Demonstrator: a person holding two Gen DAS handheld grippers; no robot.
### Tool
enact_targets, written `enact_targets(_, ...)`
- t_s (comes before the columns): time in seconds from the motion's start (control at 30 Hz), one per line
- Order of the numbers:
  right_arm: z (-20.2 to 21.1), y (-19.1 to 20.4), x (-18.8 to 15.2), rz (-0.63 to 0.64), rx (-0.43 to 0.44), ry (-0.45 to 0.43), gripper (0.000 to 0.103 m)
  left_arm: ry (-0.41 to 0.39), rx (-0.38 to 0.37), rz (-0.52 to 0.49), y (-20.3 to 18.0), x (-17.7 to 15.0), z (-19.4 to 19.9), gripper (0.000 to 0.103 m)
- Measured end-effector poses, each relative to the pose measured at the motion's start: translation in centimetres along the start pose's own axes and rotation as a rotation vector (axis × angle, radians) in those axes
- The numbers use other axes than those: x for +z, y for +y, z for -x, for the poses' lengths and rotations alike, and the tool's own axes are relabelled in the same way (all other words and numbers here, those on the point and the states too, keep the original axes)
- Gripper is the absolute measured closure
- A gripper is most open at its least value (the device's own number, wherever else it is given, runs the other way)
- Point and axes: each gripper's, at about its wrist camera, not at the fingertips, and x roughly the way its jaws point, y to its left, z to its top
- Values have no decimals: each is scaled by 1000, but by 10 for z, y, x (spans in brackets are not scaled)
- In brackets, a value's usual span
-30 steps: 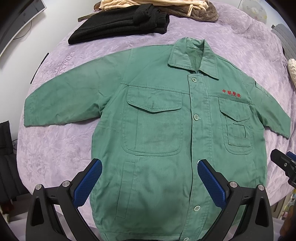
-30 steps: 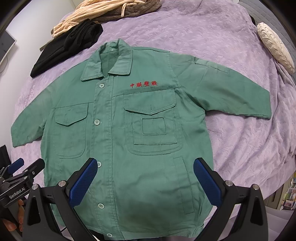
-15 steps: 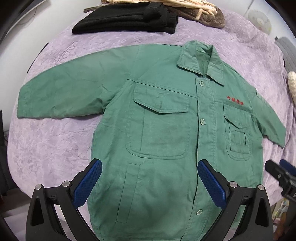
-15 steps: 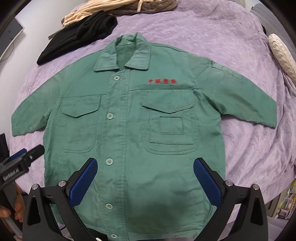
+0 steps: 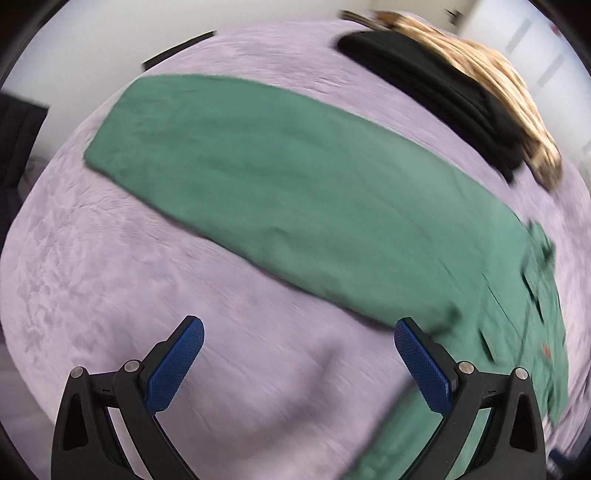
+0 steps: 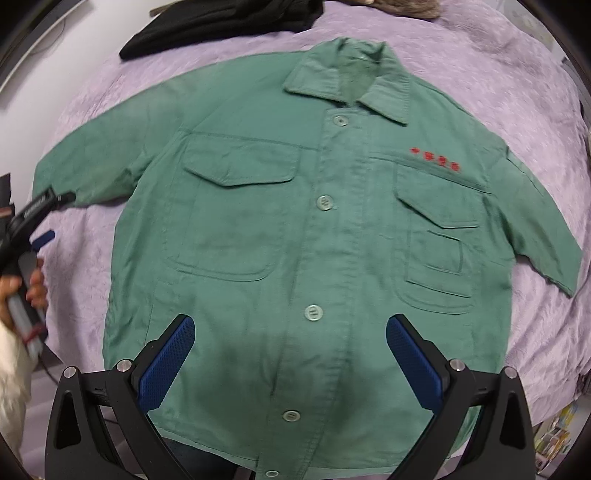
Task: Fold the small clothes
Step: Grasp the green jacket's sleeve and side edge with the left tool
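Where my right gripper (image 6: 290, 356) sits at the bottom of its own view, its blue pads (image 6: 166, 363) stand wide apart and hold nothing, hanging over the lower front of the green jacket (image 6: 295, 240). That jacket lies flat and face up on the purple bedspread (image 6: 517, 85), buttoned down the middle, collar toward the top of the frame. Its hem runs along the bottom edge, partly behind my fingers — the bedspread ends just beyond it at lower right. Bare purple cloth shows on both sides of the body and under each spread sleeve. One sleeve reaches to the right edge of the frame, its cuff lying flat with purple cloth around it.

At the left edge of that view my left gripper (image 6: 44, 218) comes in beside the other cuff; from there I cannot tell touching from just beside. In its own view — blurred — my left gripper (image 5: 299, 365) is also spread wide and empty, low in the frame over bare bedspread (image 5: 110, 295). Above it the long sleeve (image 5: 277, 177) runs from upper left down to lower right, where it joins the body.

Farthest off, black clothes (image 6: 221, 22) lie at the top of the right view; in the left view they sit at upper right against a tan striped bundle (image 5: 491, 85).
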Motion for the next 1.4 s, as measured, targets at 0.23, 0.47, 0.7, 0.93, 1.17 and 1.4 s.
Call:
enact_targets(0.23, -18, 33, -4, 74, -2, 56, 0, -39, -7, 197, 83, 53, -54, 0)
enact_targets(0.47, -23, 45, -2, 100, 1, 60, 0, -169, -35, 218, 99, 85, -46, 22)
enact_targets(0.7, -17, 41, -2, 90, 28, 30, 0, -195, -265, 214, 115, 93, -30, 96)
enact_targets(0.93, -8, 13, -5, 31, 61, -10, 0, -317, -404, 1, 27, 107, 32, 96)
enact_targets(1.17, 5, -51, -18, -113, 79, -56, 0, -340, -571, -356, -140, 78, 81, 96)
enact_targets(1.4, -3, -136, -41, -285, 53, -52, 0, -158, -613, -689, -317, -22, 48, 96)
